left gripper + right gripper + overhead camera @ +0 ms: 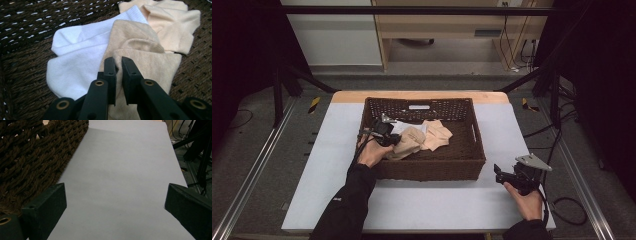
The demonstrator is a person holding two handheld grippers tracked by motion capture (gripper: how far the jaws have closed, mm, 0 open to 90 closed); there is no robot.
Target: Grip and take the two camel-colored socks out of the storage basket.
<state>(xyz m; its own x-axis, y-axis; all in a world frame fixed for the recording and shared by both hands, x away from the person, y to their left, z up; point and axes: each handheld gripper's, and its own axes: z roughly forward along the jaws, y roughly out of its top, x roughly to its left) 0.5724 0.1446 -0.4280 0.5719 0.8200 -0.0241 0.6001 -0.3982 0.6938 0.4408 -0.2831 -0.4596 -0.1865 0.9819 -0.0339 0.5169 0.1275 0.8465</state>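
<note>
A dark woven basket (479, 145) holds a tan sock (407, 142), a white sock (404, 127) and a paler peach sock (437, 135). My left gripper (394, 140) reaches into the basket's left side. In the left gripper view its jaws stand nearly together, pinching a fold at the near edge of the tan sock (150, 67); the left gripper (119, 67) is shut on it. The white sock (75, 57) lies to its left, the peach sock (172, 25) beyond. My right gripper (497, 172) rests open over the table by the basket's front right corner, with nothing between the jaws (115, 202).
The basket stands on a pale grey table cover (437, 205) with free room in front and at both sides. In the right gripper view the basket's wall (30, 157) is close on the left. Cables and dark frame posts (557, 100) stand off the table's right edge.
</note>
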